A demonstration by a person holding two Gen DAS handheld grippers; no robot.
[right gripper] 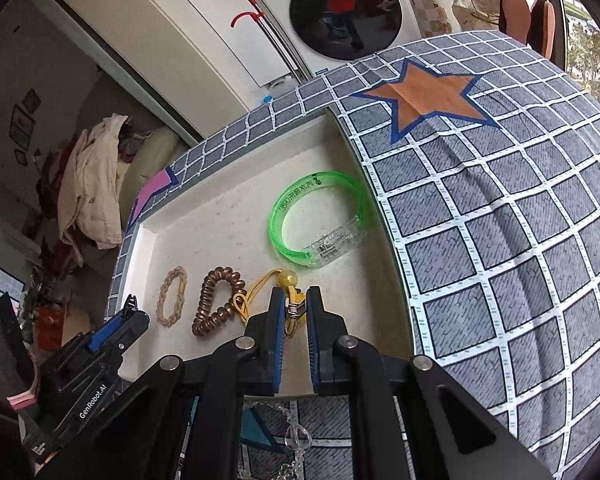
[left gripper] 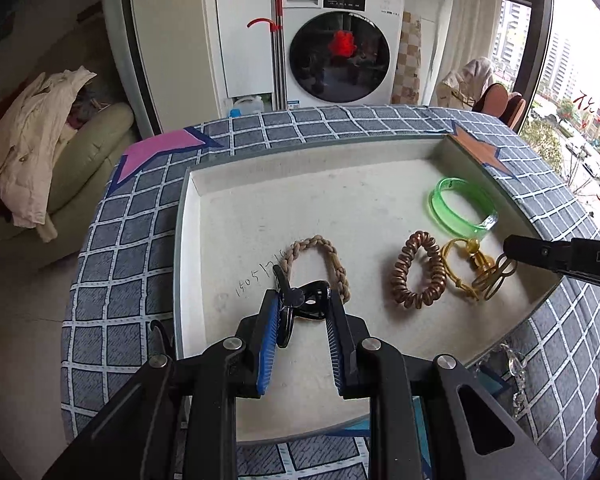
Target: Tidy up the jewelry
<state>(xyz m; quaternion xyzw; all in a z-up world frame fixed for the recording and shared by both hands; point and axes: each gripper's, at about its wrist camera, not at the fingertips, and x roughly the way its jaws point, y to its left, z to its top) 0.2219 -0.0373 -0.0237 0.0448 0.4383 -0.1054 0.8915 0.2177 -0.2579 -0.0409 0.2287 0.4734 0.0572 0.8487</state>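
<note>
"Panasonic" on washing machine point(left gripper: 342, 46); "GenRobot.AI" on left tongs point(right gripper: 130, 312).

Black tool point(left gripper: 304, 304) frames, blue ribbed pads point(left gripper: 270, 336), silver screws, white "GenRobot.AI" lettering.

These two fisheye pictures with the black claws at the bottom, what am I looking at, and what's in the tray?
Each claw is a hand-held gripper carried by a person, with a camera mounted on it looking along its two fingers. One picture comes from the left gripper, the other from the right gripper.

Both are over a white tray on a checked tablecloth. In the tray lie a beige braided band, a coppery spiral hair tie, a yellow cord with a bead and a green bangle.

The left fingers hold a black hair clip. The right ones pinch a small gold clip.
</note>
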